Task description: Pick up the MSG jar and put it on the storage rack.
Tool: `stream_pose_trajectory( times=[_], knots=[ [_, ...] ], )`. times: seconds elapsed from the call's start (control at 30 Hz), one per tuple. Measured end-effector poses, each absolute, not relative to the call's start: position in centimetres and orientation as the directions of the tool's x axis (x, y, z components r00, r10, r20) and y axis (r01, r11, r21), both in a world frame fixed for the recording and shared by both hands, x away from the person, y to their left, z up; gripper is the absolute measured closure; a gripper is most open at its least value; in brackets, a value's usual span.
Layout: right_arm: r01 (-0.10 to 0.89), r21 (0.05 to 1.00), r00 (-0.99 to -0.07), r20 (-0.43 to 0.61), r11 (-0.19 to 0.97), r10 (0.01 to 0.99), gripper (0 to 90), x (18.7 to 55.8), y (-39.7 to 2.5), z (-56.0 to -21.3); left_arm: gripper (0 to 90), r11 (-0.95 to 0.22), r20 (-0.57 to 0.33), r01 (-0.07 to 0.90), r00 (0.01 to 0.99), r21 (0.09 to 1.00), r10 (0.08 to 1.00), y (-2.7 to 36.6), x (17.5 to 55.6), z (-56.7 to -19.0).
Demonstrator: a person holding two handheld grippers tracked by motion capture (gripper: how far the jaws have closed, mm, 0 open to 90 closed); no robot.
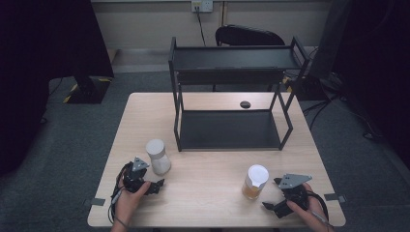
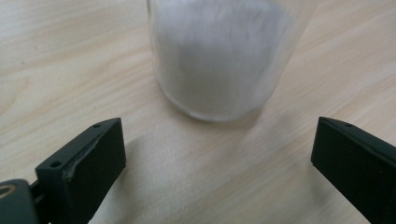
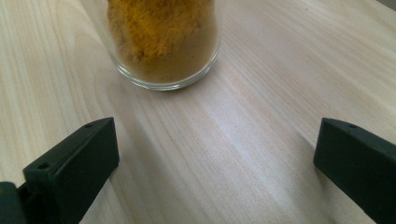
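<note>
While the left gripper (image 1: 153, 185) is gaping wide just near of the clear glass jar of white powder (image 1: 158, 156) (not touching it), the black two-tier metal rack (image 1: 232, 96) is standing farther back on the pale wooden table (image 1: 208, 193). Rightward, the right gripper (image 1: 271, 194), jaws also spread wide, is facing the white-lidded glass jar of orange-yellow powder (image 1: 254, 181).

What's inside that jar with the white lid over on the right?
The jar holds an orange-yellow powder, heaped against the clear glass near the bottom. Its white lid covers the top, so how high the powder reaches cannot be told.
</note>
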State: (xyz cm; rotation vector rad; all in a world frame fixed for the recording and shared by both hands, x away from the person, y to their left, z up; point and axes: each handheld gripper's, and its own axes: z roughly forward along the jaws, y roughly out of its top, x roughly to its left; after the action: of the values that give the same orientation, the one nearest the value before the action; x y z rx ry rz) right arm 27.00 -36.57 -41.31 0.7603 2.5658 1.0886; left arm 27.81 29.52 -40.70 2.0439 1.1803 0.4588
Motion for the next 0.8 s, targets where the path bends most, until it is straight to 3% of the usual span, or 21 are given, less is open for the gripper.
stream_pose_trajectory(
  times=[0.63,0.8],
  knots=[
    [0.372,0.724,-0.827,-0.026,0.581,0.561,0.0,26.9,-36.4,-41.3,2.1,-0.227,-0.104,0.560,0.497,0.797,0.862,28.9,29.4,-38.0],
    [0.372,0.724,-0.827,-0.026,0.581,0.561,0.0,26.9,-36.4,-41.3,5.9,-0.208,-0.122,0.548,0.505,0.810,0.855,29.1,30.0,-37.8]
  ],
)
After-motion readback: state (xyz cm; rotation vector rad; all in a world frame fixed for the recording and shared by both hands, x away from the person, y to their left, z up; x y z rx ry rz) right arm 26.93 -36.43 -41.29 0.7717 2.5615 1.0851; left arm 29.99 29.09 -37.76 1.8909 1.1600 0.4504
